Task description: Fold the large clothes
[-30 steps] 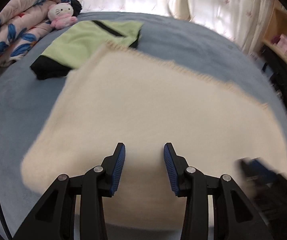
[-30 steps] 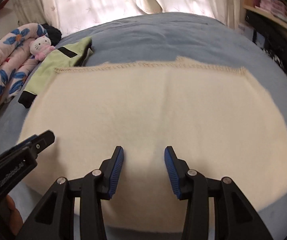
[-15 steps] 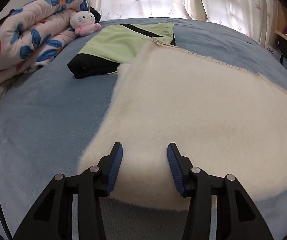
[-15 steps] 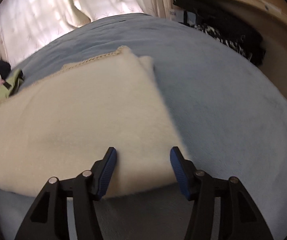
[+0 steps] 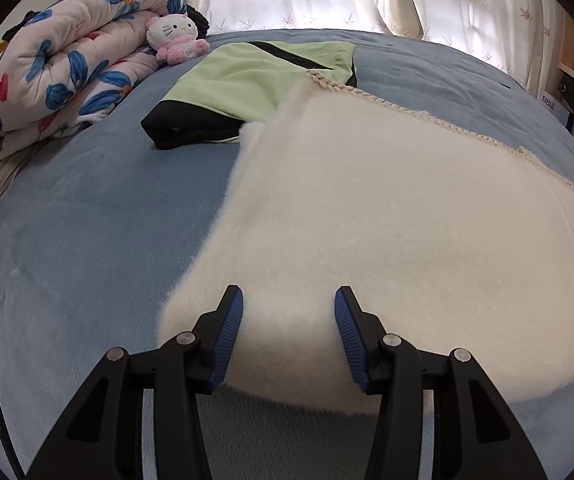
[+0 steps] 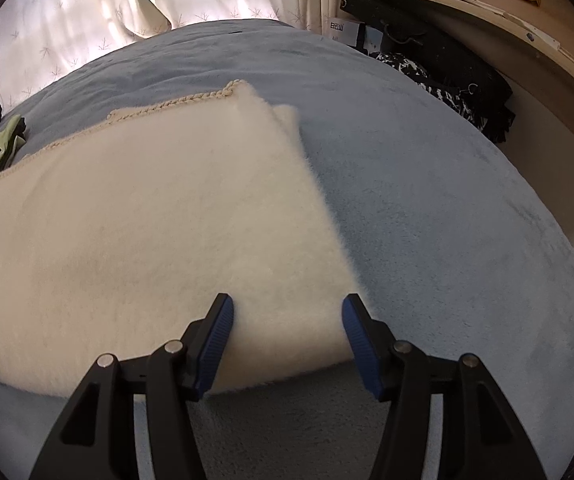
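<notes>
Left wrist view: cream fleece blanket [image 5: 387,232] lay folded flat on the blue bedspread [image 5: 87,220]. Left gripper [image 5: 289,322] was parted, pads clear of it; right gripper [image 6: 287,330] was still widening, gripping nothing.

Fuzzy cream fleece garment [image 5: 387,232]; plush blue bedcover [image 5: 87,240].

A blanket [image 5: 387,216] lies on the bed [image 5: 79,216]; a shirt [image 5: 247,76] lies at its far left corner, with quilt [image 5: 59,60] and toy [image 5: 175,36] farther left.
</notes>
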